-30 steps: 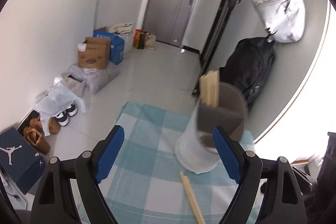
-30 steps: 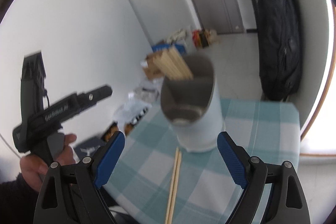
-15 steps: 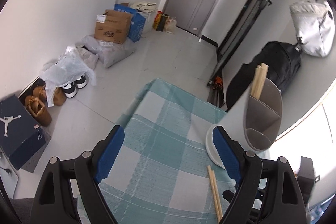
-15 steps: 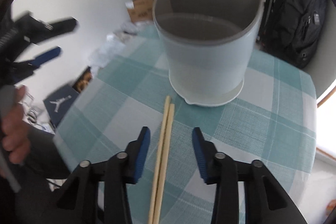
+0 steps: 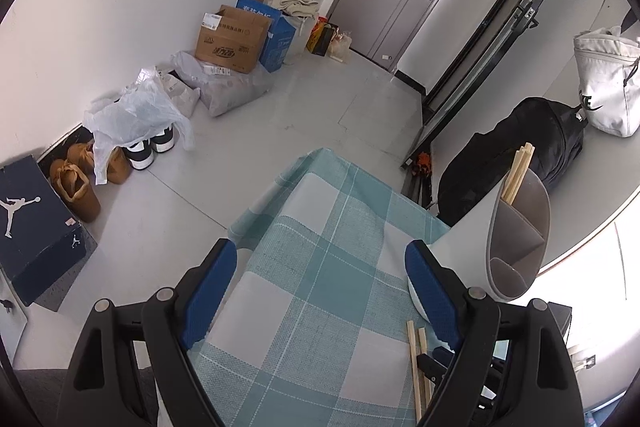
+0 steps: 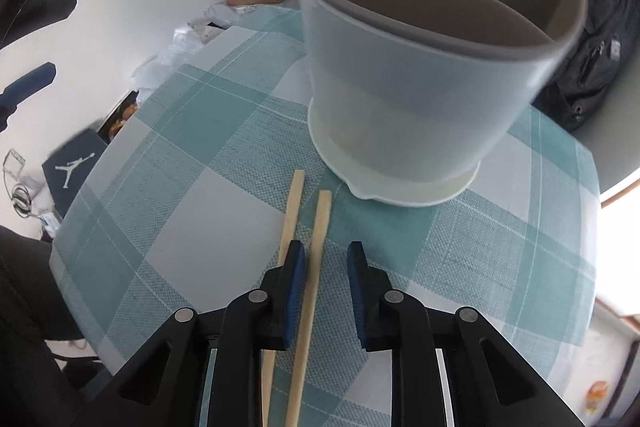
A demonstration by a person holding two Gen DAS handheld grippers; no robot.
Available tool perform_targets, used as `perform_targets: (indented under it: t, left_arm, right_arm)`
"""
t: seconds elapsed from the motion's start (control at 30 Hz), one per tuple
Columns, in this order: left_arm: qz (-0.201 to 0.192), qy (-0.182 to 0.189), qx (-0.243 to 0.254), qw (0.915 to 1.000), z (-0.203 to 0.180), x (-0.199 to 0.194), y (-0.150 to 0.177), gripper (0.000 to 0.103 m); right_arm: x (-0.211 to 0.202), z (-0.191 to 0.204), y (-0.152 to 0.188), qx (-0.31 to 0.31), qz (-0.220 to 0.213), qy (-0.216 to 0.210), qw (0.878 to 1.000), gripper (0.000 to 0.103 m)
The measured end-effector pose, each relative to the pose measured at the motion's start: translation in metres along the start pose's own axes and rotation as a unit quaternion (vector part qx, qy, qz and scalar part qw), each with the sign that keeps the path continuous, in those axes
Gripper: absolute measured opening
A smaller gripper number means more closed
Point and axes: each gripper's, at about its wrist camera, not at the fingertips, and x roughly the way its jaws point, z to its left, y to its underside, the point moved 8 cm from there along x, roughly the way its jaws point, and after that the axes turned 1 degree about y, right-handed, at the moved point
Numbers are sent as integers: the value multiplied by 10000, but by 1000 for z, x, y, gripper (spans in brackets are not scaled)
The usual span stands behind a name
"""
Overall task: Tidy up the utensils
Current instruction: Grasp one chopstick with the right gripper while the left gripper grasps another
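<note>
Two chopsticks [image 6: 308, 267] lie by one holder [image 6: 420, 75]; right gripper [image 6: 325, 291] closing around one, left gripper [image 5: 320, 291] apart.

The right gripper [image 6: 324, 263] points steeply down, its jaws closing with one chopstick [image 6: 310, 291] between the blue pads, not yet pressed. The left gripper [image 5: 320, 279] tilts downward with its jaws spread wide and nothing between them.

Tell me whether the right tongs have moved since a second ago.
Yes: the right tongs dropped toward the checked tablecloth, jaws closing around one chopstick before the utensil holder.
</note>
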Motion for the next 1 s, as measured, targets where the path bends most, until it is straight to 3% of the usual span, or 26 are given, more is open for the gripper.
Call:
perform_targets:
  t: [0.4, 0.5, 0.57, 0.77, 1.0]
  left_arm:
    - [160, 26, -164, 9997, 13, 3, 2, 83]
    - [220, 59, -161, 9996, 14, 6, 4, 83]
    - [280, 47, -122, 9995, 15, 10, 7, 83]
    - [544, 75, 75, 9985, 6, 18, 18, 83]
    - [1127, 88, 641, 9915, -26, 33, 46, 83]
  right_arm:
    - [2, 3, -12, 10, -85, -36, 10000, 19]
    - [0, 1, -10, 69, -140, -83, 9998, 6]
    - [-4, -1, -9, 98, -227, -149, 9996, 6]
    - [-50, -15, -9, 288, -910, -279, 9950, 6]
    - [-112, -48, -5, 827, -1908, -628, 9761, 6]
